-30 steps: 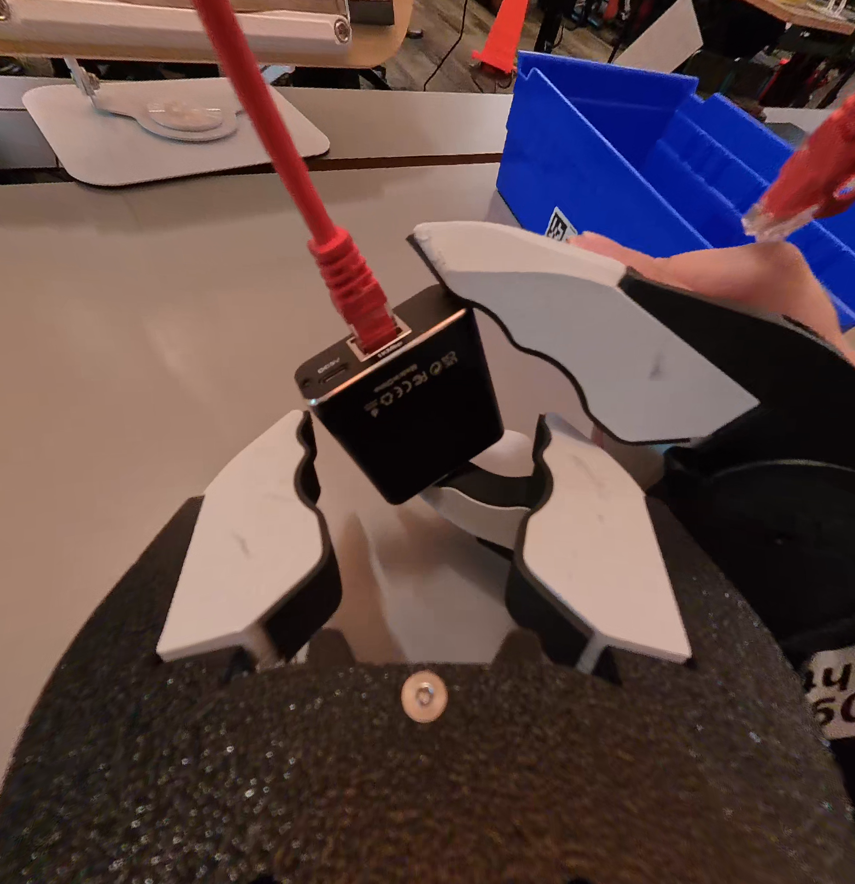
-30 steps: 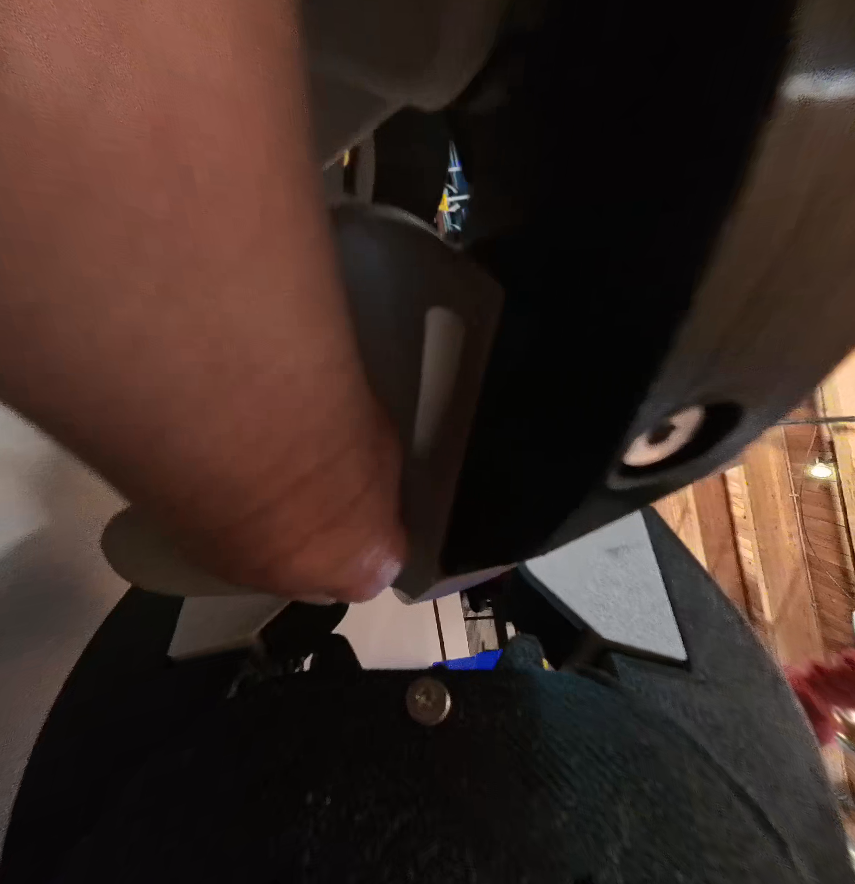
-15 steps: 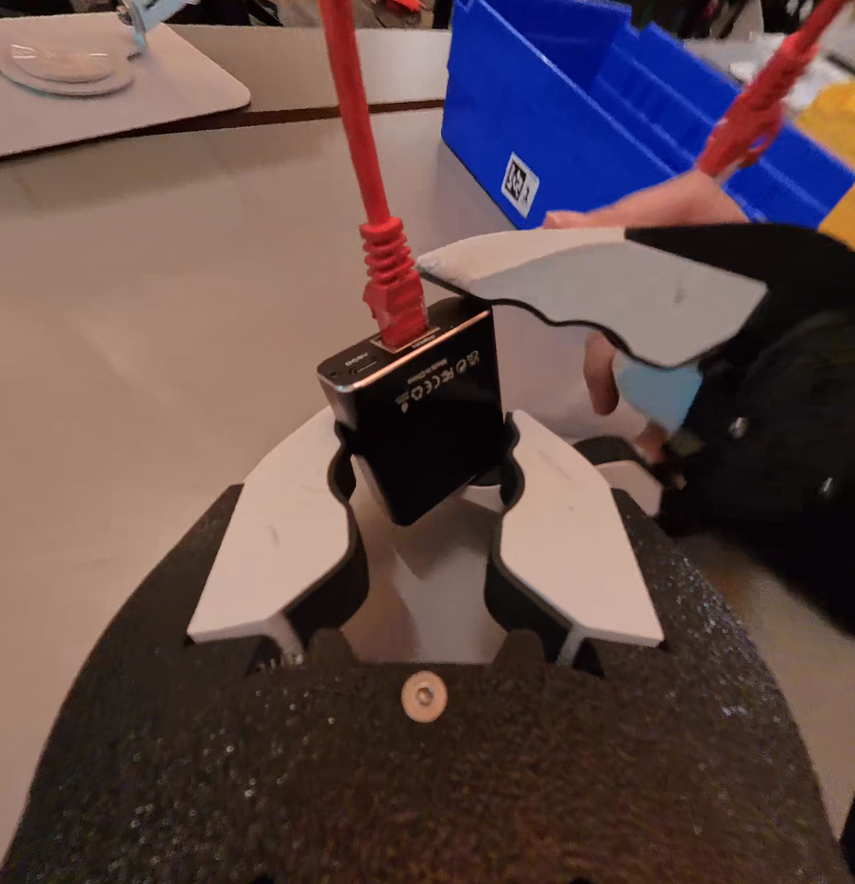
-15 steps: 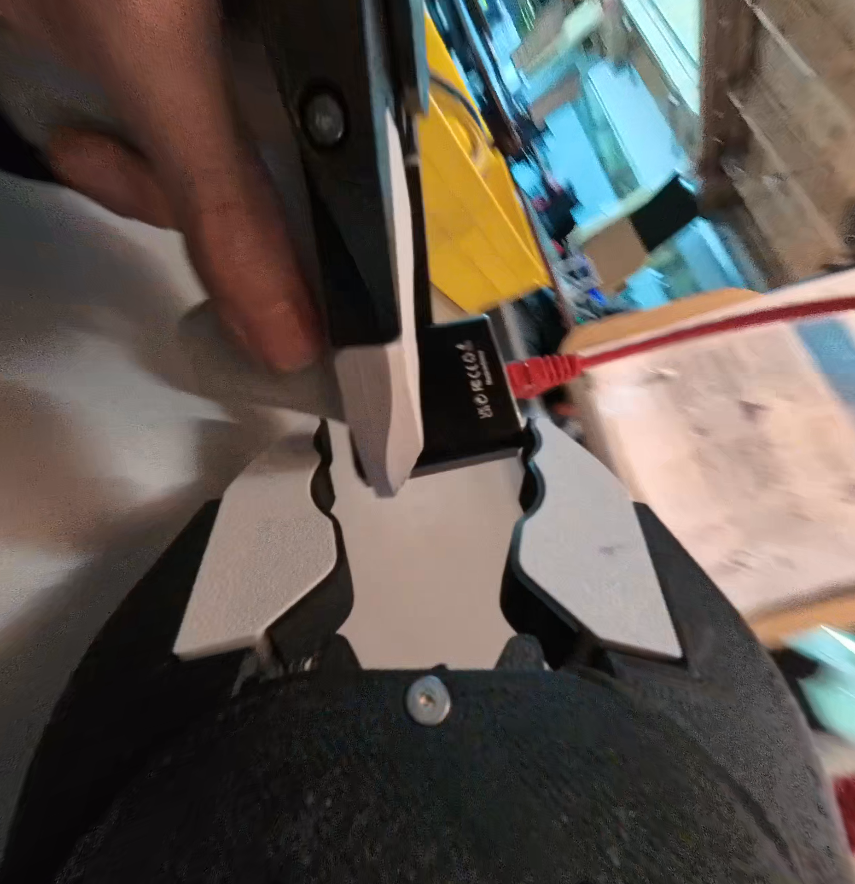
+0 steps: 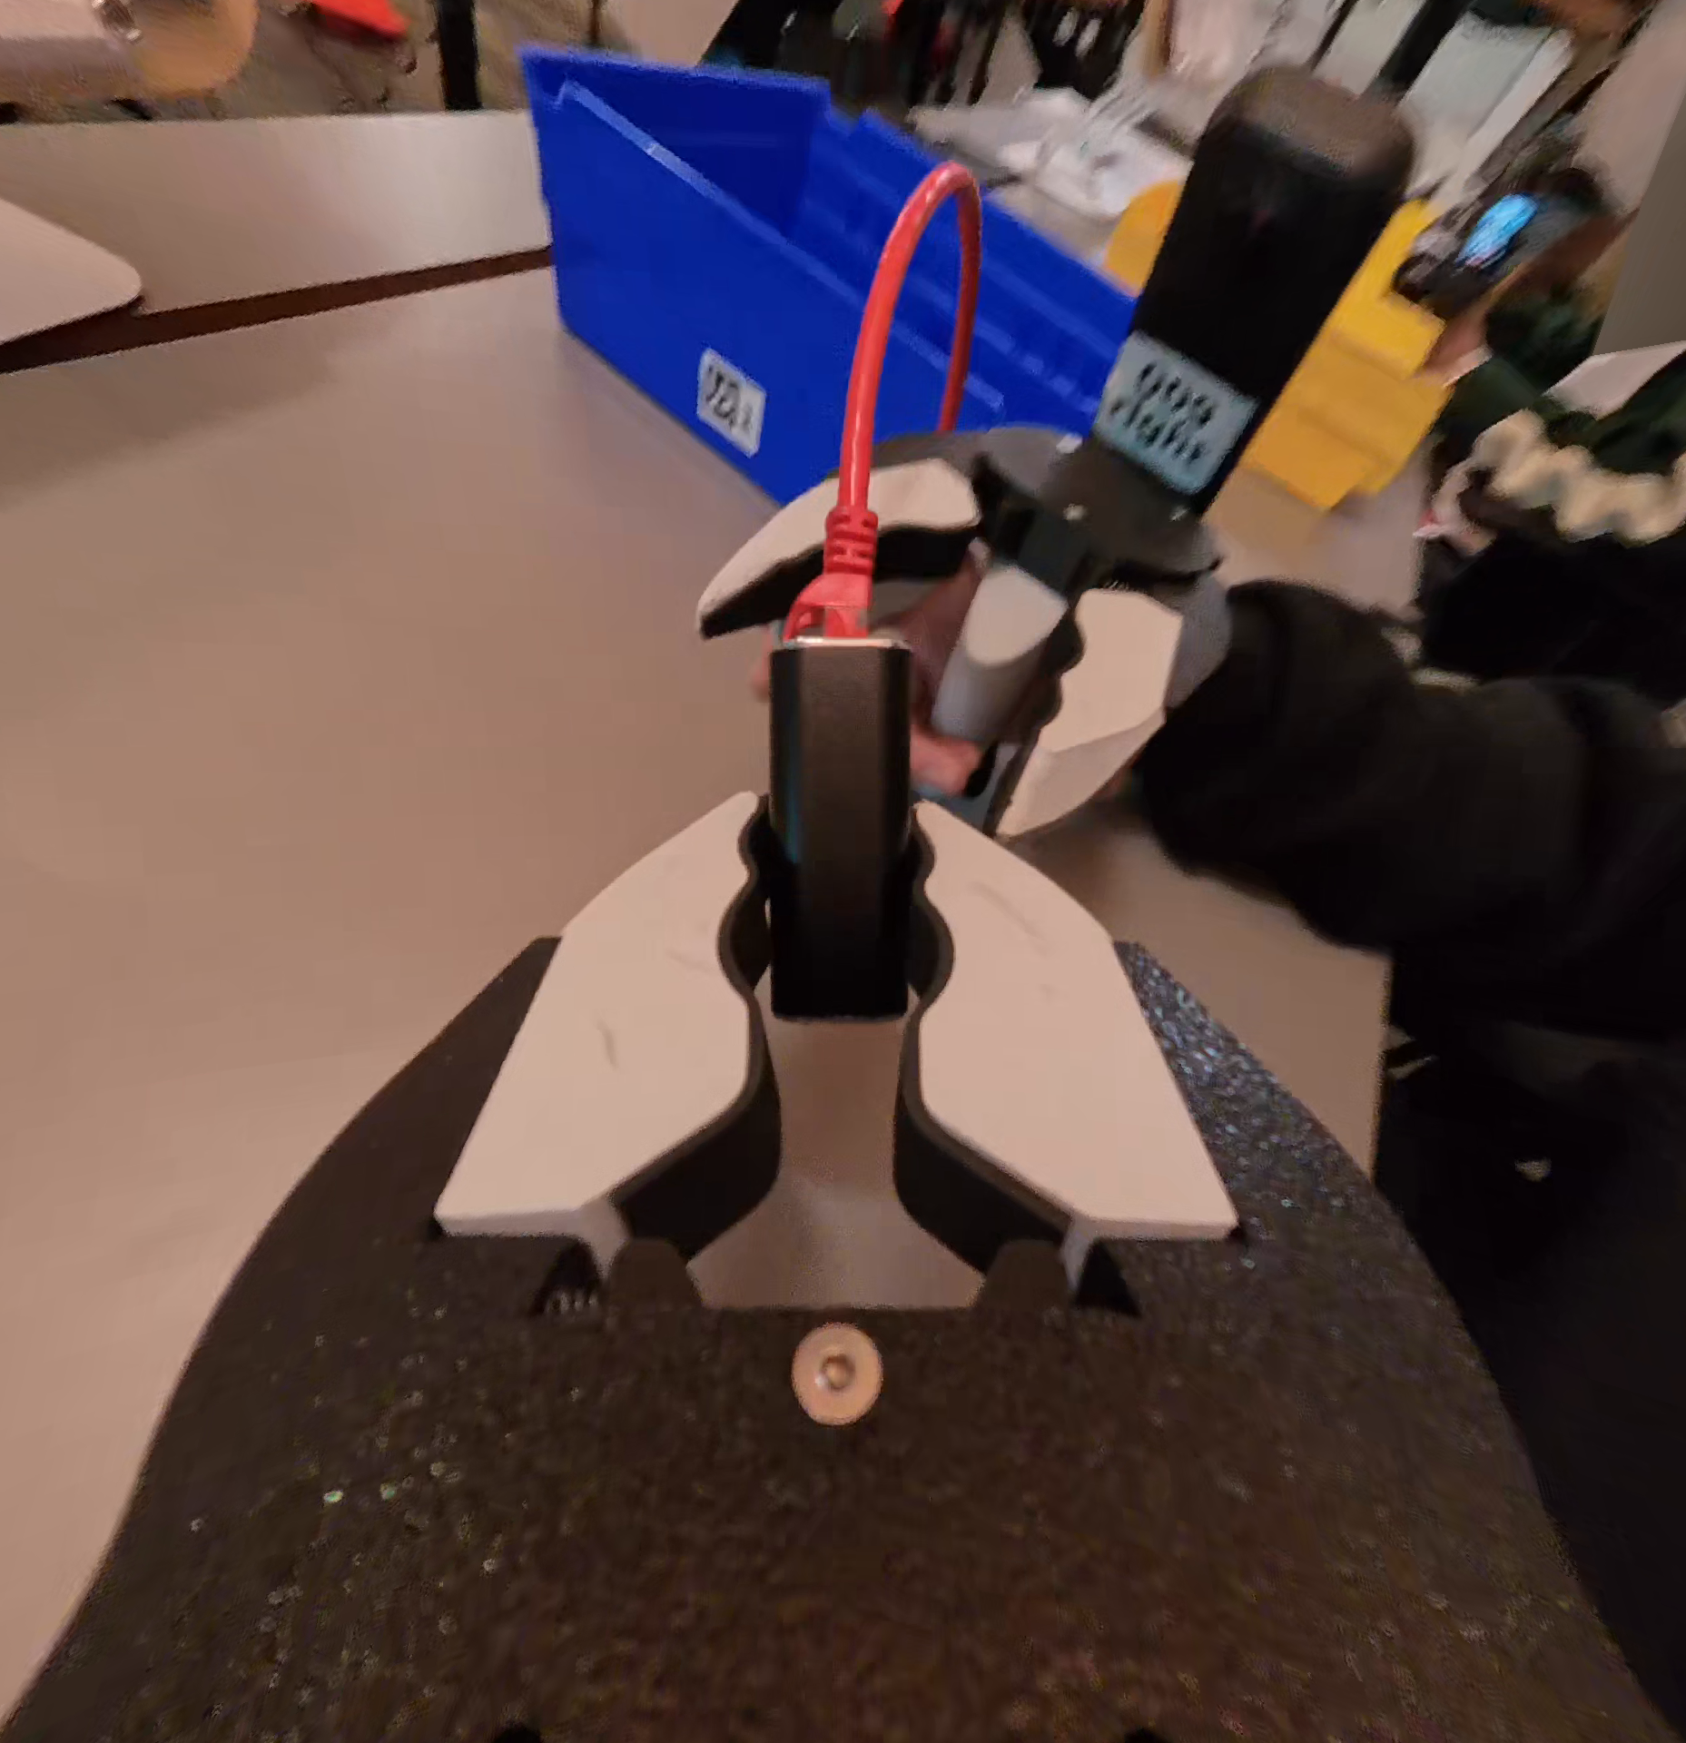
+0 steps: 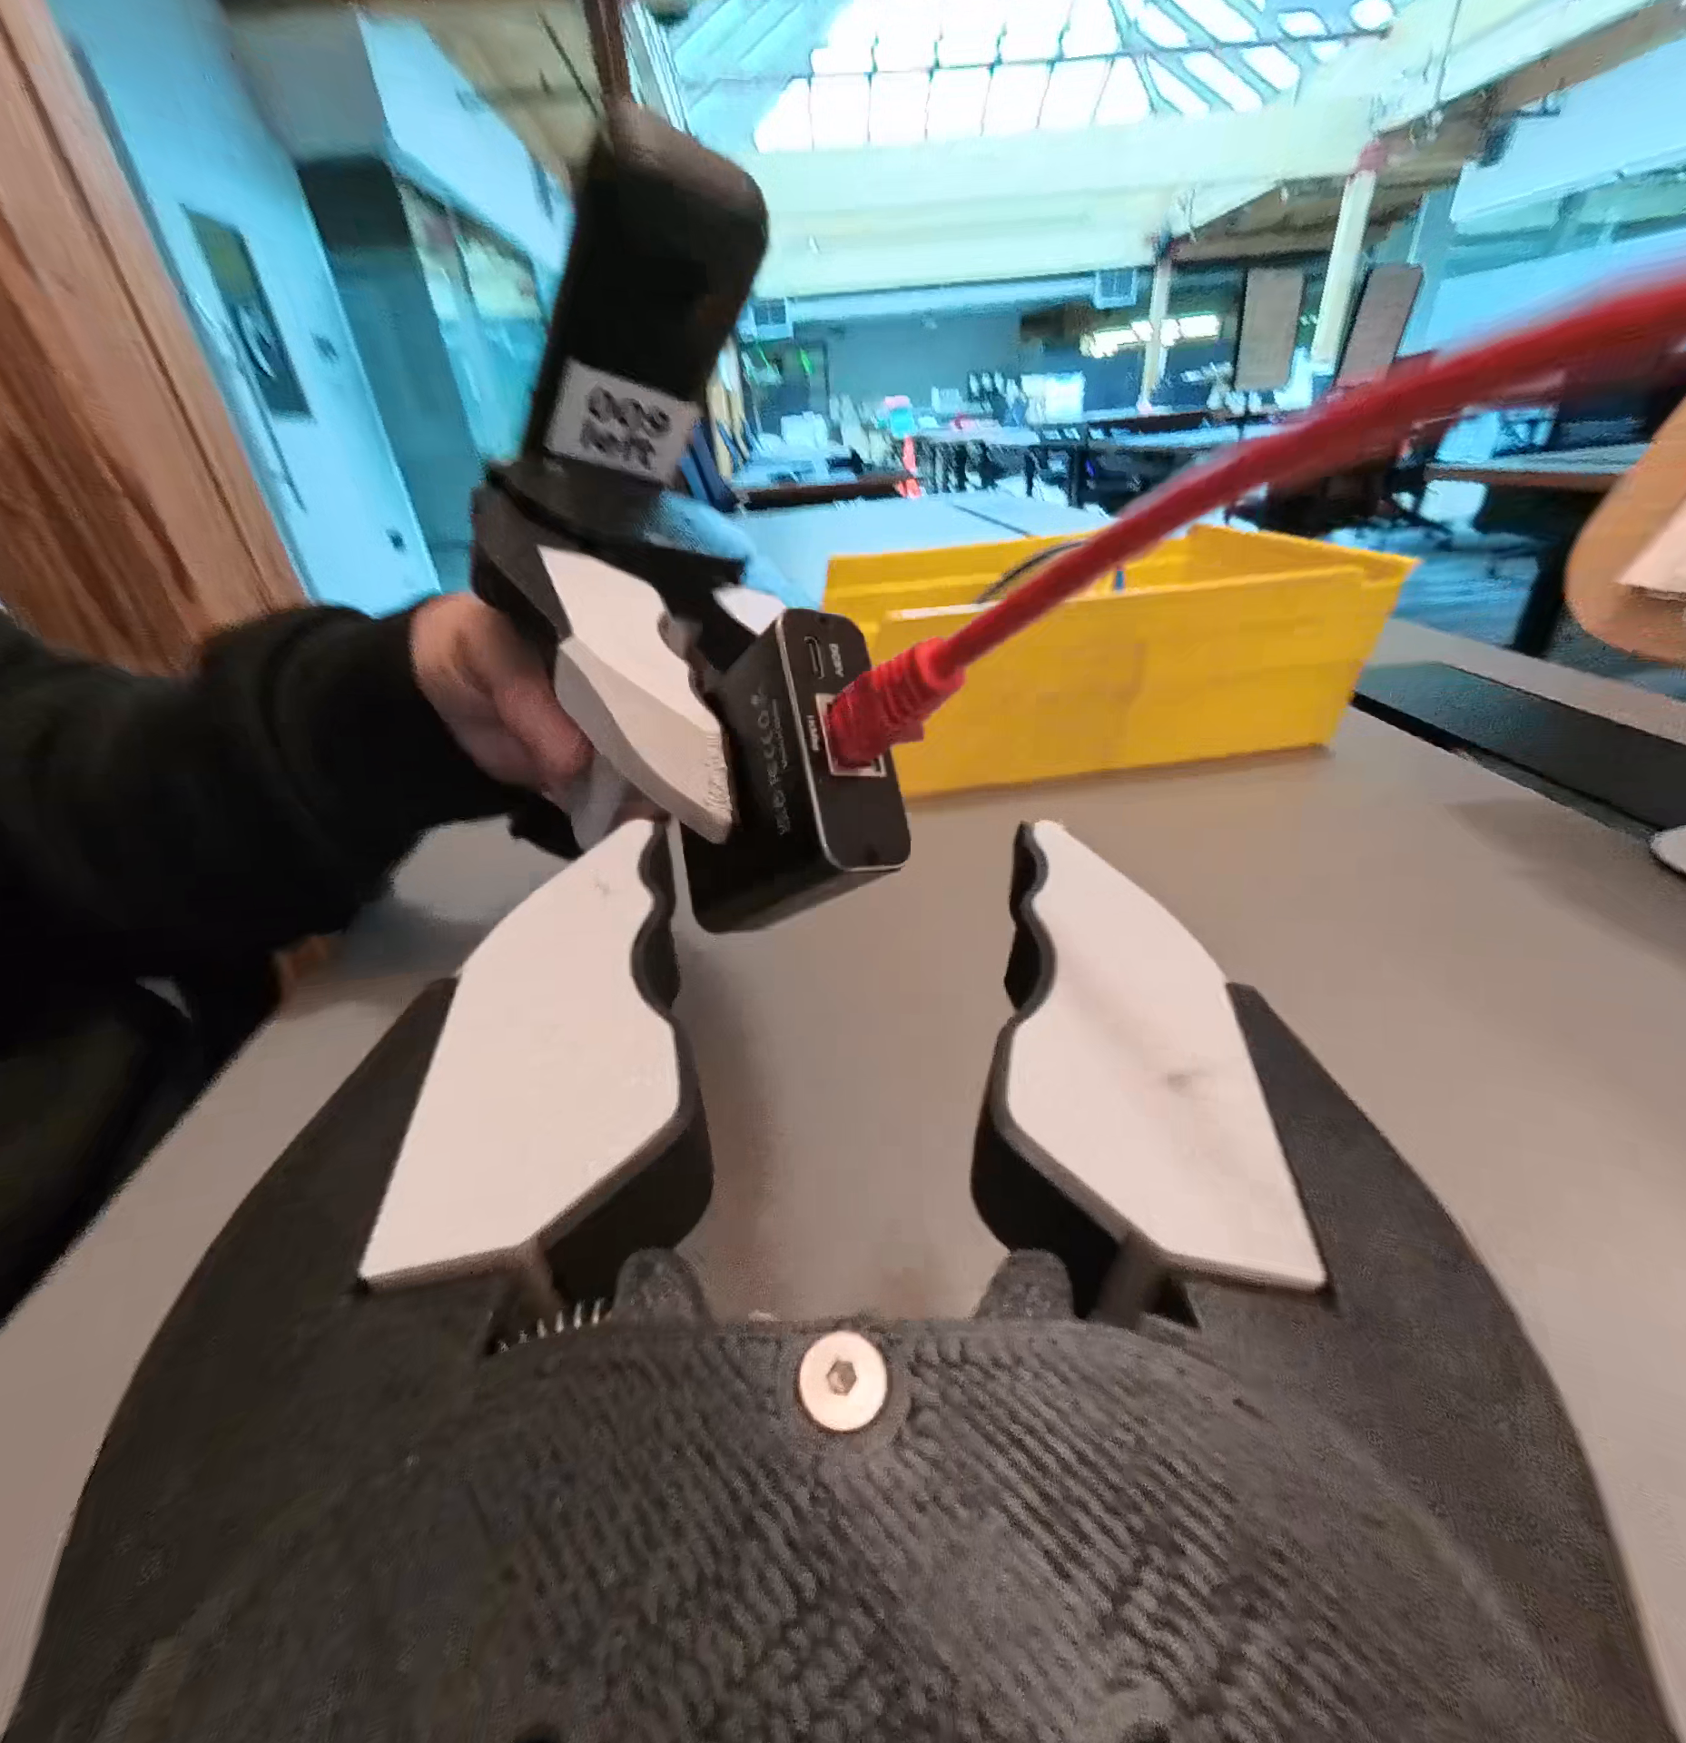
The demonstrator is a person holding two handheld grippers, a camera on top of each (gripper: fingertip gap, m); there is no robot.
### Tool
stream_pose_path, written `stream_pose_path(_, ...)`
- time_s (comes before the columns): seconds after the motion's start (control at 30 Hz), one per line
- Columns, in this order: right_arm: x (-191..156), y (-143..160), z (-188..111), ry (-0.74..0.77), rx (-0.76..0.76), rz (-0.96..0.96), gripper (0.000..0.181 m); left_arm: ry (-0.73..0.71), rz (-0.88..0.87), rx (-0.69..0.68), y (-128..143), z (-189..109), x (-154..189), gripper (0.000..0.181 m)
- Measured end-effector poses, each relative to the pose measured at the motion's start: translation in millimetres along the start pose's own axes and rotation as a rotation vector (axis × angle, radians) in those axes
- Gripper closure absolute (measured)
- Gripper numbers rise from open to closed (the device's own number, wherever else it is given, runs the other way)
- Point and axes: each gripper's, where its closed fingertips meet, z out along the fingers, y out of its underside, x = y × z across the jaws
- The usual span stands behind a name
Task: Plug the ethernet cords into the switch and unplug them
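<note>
Between left gripper (image 5: 839, 830) fingers, switch (image 5: 837, 849)

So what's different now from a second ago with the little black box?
The left gripper closed on the small black switch box and now holds it upright, clear of the grey table. The right gripper, which was gripping the box, let go and backed off; its fingers are open and empty. The red ethernet cord stayed plugged into the box.
</note>
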Motion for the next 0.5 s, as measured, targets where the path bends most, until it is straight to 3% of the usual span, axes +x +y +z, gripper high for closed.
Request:
stream_pose_path(0.1, -14.7, -6.3, 2.4, -0.083, 0.043, 0.026, 0.138, 0.118, -0.066, 0.062, -8.6, -1.0, 12.9, 0.157)
stream_pose_path(0.3, -22.0, -19.4, -1.4, -0.147, 0.072, 0.066, 0.155, 0.196, 0.041, 0.119, -15.4, -10.1, 27.5, 0.156)
stream_pose_path(0.4, -9.6, -33.1, -2.3, -0.068, 0.145, 0.163, 0.155, 0.035, 0.149, 0.222, -31.1, -14.6, 16.6, 0.152)
stream_pose_path(0.5, 11.1, -46.5, -10.3, -0.01, 0.286, 0.425, 0.156, -0.176, 0.309, 0.329, -45.0, -25.4, 5.3, 0.138)
